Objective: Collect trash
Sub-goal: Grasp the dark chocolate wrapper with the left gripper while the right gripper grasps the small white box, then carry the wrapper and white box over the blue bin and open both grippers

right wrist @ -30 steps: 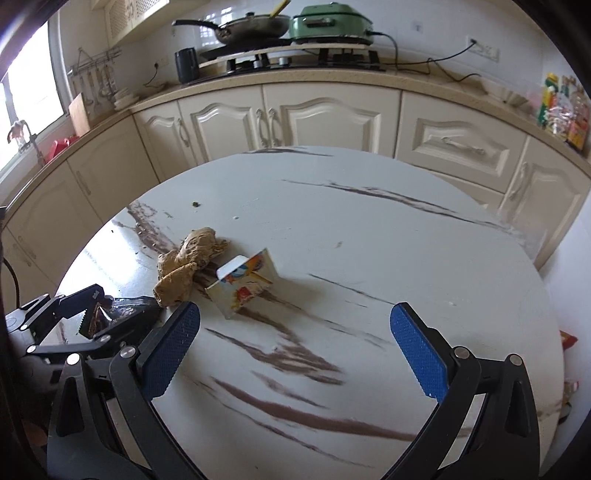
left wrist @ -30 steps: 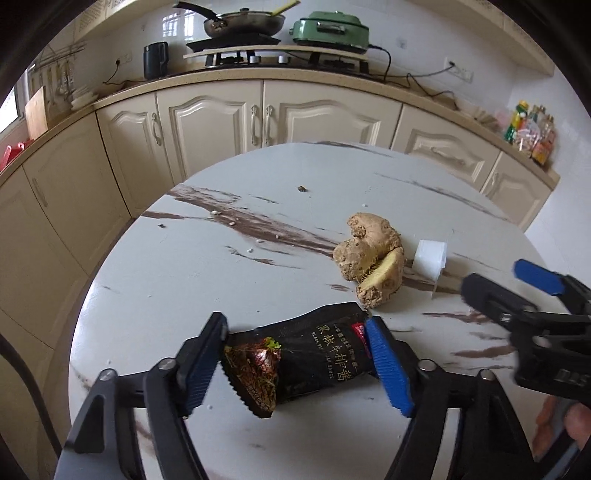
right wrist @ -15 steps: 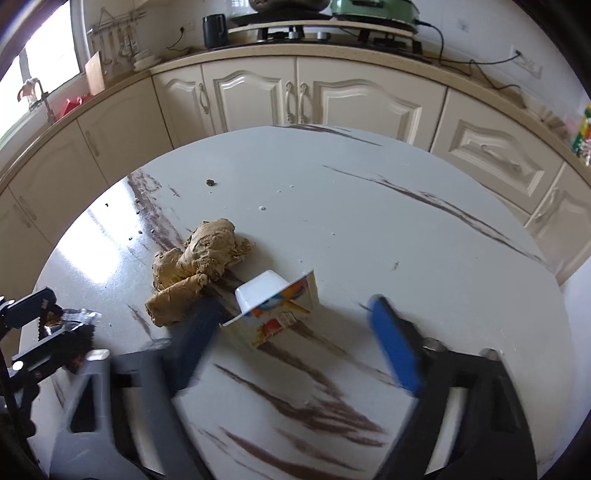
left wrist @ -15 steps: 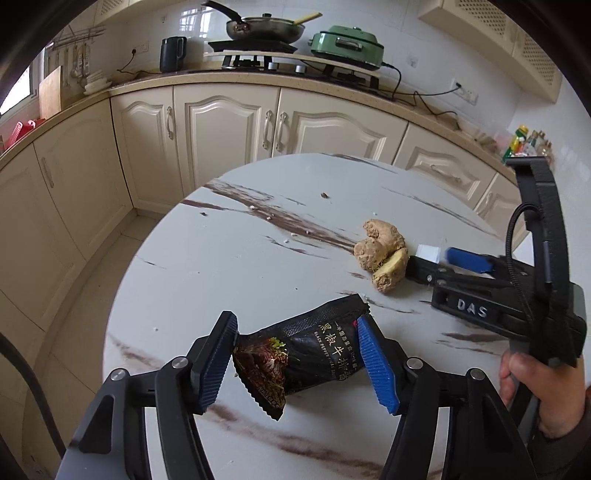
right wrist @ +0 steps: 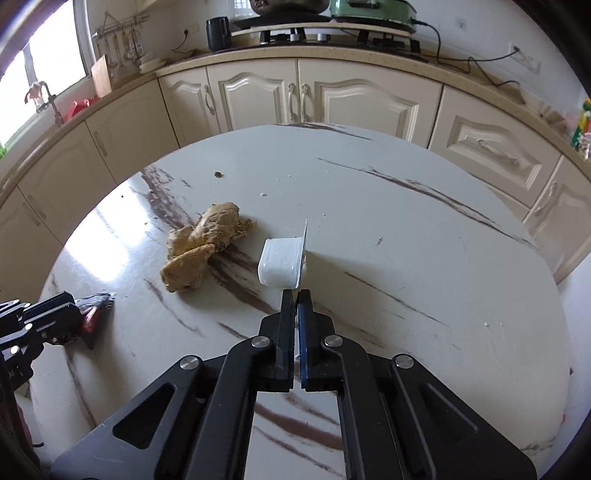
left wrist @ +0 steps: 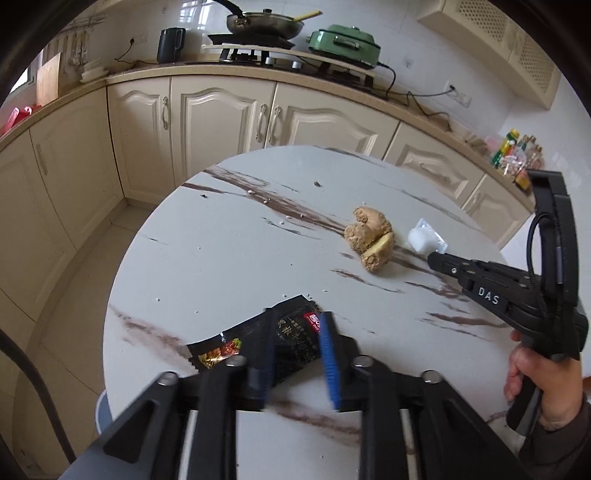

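Note:
My left gripper (left wrist: 295, 354) is shut on a black sauce packet (left wrist: 291, 332) near the round marble table's (left wrist: 229, 258) near edge; it also shows in the right wrist view (right wrist: 94, 314). My right gripper (right wrist: 297, 295) is shut on the foil lid of a small white plastic cup (right wrist: 280, 264), which also shows in the left wrist view (left wrist: 424, 240). A piece of ginger (right wrist: 199, 251) lies on the table left of the cup, also in the left wrist view (left wrist: 369, 240).
Small crumbs (left wrist: 317, 183) dot the far side of the table. Cream kitchen cabinets (left wrist: 221, 122) curve behind it, with a stove, pan (left wrist: 264, 24) and green cooker (left wrist: 345, 44) on the counter.
Both grippers have closed: the left on the black packet, the right on the cup's lid. The left gripper and packet pulled back toward the table's edge.

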`<state>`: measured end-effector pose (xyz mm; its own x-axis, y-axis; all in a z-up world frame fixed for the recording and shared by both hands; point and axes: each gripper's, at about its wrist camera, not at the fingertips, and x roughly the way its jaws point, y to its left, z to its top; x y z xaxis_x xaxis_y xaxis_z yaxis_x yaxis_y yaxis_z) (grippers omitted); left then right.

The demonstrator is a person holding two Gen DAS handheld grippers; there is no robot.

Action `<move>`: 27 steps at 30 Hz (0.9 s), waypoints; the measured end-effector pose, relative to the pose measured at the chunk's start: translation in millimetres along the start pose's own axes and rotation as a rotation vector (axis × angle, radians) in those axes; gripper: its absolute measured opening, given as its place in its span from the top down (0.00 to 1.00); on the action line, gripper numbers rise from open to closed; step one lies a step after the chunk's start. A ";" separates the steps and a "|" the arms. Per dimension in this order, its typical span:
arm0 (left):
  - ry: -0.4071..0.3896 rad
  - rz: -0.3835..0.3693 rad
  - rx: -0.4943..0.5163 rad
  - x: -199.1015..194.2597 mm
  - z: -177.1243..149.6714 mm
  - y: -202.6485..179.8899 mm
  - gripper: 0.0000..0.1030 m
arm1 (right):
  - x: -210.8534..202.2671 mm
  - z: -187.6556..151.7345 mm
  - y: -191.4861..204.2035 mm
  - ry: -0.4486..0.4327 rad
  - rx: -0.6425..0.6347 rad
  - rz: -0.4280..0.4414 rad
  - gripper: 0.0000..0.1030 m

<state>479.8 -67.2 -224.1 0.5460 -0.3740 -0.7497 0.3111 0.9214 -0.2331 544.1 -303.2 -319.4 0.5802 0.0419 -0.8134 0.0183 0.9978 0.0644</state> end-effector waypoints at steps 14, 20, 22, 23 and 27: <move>-0.024 0.008 0.007 -33.6 -18.2 19.7 0.33 | -30.9 -25.6 0.0 -0.037 0.048 0.063 0.98; -0.001 0.099 0.152 -14.5 -25.2 -3.6 0.34 | -42.2 -48.0 7.7 -0.033 0.056 0.089 0.98; -0.019 0.142 0.215 -7.8 -28.2 -12.7 0.35 | -45.6 -52.5 10.2 -0.032 0.055 0.099 0.98; -0.013 0.164 0.255 -3.4 -30.8 -18.7 0.37 | -47.5 -53.7 10.9 -0.034 0.054 0.102 0.98; -0.028 0.158 0.289 0.6 -35.0 -26.0 0.45 | -54.0 -56.4 14.3 -0.041 0.043 0.113 0.98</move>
<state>444.8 -87.7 -240.2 0.6247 -0.2354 -0.7445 0.4269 0.9013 0.0732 467.1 -288.2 -307.1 0.6133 0.1510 -0.7753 -0.0150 0.9836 0.1798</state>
